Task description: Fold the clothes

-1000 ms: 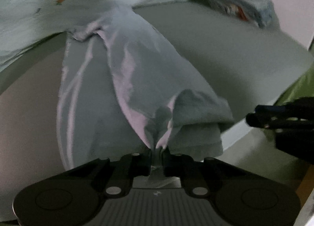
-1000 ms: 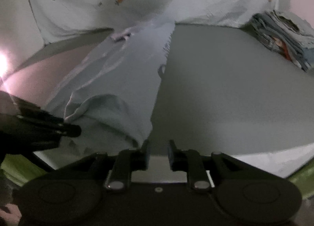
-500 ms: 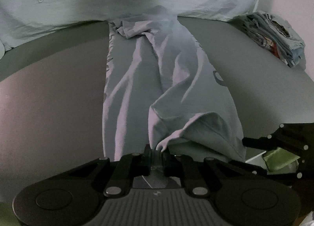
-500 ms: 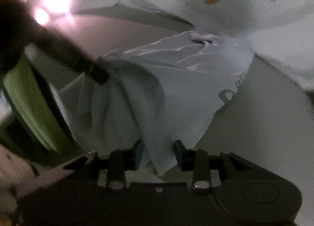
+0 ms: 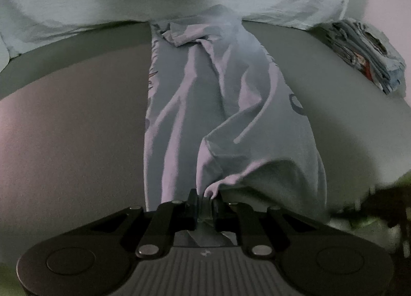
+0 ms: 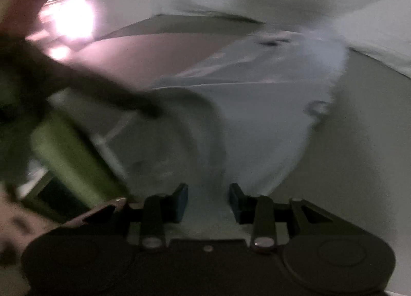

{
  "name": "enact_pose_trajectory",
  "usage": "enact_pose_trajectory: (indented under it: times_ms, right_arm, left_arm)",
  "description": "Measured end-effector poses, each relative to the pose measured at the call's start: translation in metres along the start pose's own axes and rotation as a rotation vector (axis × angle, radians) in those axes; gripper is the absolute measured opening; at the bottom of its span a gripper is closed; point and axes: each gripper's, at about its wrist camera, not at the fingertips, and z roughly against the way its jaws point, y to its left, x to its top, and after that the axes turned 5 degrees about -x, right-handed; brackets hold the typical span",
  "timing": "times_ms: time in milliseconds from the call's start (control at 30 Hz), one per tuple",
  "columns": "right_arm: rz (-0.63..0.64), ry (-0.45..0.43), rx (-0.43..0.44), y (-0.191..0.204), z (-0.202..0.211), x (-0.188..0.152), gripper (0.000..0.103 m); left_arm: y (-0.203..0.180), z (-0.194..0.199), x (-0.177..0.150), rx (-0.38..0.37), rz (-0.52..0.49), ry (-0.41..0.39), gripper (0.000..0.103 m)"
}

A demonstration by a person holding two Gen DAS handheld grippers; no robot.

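A pale blue-grey garment (image 5: 231,105) lies stretched lengthwise on the grey surface (image 5: 64,116), creased, with its near end bunched up. My left gripper (image 5: 205,200) is shut on a pinch of that near edge. In the right wrist view the same garment (image 6: 257,121) spreads ahead. My right gripper (image 6: 208,193) has its jaws apart with the near hem lying between them. Its blue pads (image 6: 181,200) do not press on the cloth. The left gripper (image 6: 151,110) shows there as a dark blur at the cloth's left corner.
A white sheet with small carrot prints (image 5: 128,0) lies bunched along the far side. A stack of folded clothes (image 5: 364,64) sits at the far right. A green object (image 6: 69,157) is beyond the near left edge, and a bright light (image 6: 69,13) glares at top left.
The garment went from hanging bunched to lying pulled out straight as my left gripper drew its edge back. My right gripper widened its jaws and came over the near hem.
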Motion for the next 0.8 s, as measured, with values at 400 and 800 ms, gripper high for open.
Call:
enact_pose_trajectory:
  times_ms: [400,800]
  right_arm:
    - [0.022,-0.011,-0.14,-0.011,0.015,-0.008,0.036]
    - [0.196,0.046,-0.109,0.007,-0.014,-0.012,0.008]
  left_arm:
    - [0.009,-0.002,0.002,-0.007,0.016,0.014,0.016]
    - [0.004,0.028,0.012,-0.083,0.031,-0.058,0.011]
